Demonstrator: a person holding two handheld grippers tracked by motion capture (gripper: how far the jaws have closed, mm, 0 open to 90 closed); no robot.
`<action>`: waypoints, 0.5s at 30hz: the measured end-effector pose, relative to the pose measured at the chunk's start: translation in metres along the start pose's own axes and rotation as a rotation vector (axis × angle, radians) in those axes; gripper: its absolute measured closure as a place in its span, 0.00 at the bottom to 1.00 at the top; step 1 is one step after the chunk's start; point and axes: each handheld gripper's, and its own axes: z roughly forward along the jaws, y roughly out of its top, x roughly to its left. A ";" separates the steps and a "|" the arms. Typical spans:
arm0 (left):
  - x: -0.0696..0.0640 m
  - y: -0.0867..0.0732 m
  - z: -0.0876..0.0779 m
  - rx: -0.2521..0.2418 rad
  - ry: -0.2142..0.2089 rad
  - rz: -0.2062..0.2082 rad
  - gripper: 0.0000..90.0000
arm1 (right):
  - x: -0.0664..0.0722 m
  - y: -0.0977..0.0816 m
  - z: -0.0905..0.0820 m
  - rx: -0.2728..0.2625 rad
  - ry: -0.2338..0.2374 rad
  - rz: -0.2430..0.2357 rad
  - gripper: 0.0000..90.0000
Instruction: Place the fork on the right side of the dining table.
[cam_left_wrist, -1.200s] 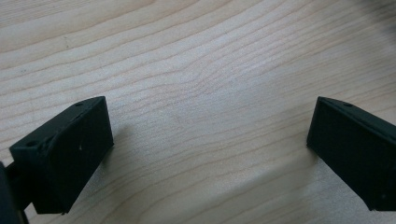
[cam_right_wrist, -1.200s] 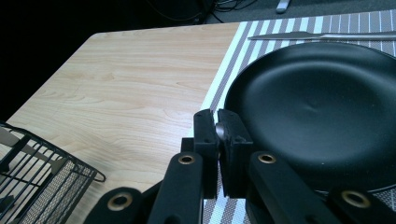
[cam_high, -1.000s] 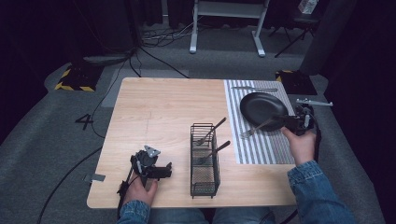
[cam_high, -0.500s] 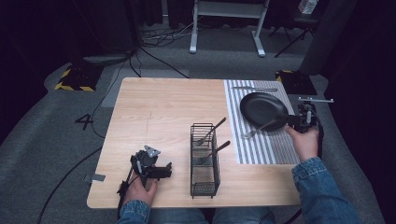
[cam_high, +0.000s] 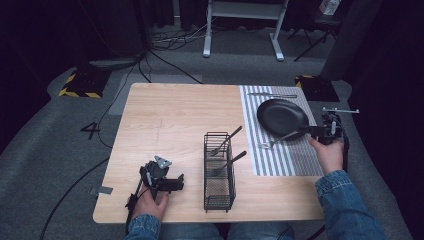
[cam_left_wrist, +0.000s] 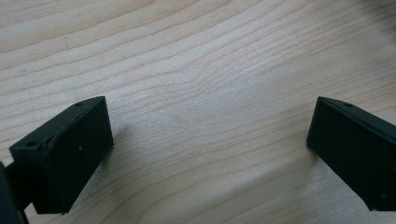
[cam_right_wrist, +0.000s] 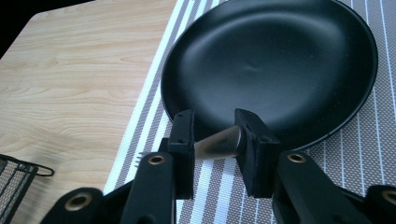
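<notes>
My right gripper (cam_high: 309, 131) (cam_right_wrist: 215, 142) is shut on the handle of a silver fork (cam_high: 280, 138) (cam_right_wrist: 219, 143) at the table's right edge. The fork lies low over the striped mat (cam_high: 280, 159), tines toward the table's middle, just in front of a black plate (cam_high: 282, 117) (cam_right_wrist: 275, 65). My left gripper (cam_high: 175, 183) (cam_left_wrist: 210, 149) rests on the bare wood near the front left, open, jaws wide apart with nothing between them. To its right stands a black wire basket (cam_high: 219, 172) holding two dark utensils (cam_high: 225, 141) that lean out to the right.
Another silver utensil (cam_high: 272, 95) lies across the far end of the mat, behind the plate. The wooden table (cam_high: 170, 120) has bare room at the left and centre. Cables and a stand sit on the floor beyond.
My right hand and gripper have shifted slightly to the right, still holding the fork. The left gripper, basket and plate have stayed put.
</notes>
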 end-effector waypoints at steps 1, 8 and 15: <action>0.000 0.000 0.000 0.000 0.000 0.000 0.00 | -0.001 -0.001 0.000 0.001 0.001 0.002 0.76; 0.000 0.000 0.000 0.001 0.001 0.003 0.00 | -0.009 -0.007 0.004 0.005 0.003 0.026 0.76; 0.000 0.000 0.000 0.001 0.001 0.004 0.00 | -0.023 -0.013 0.006 0.019 -0.001 0.056 0.74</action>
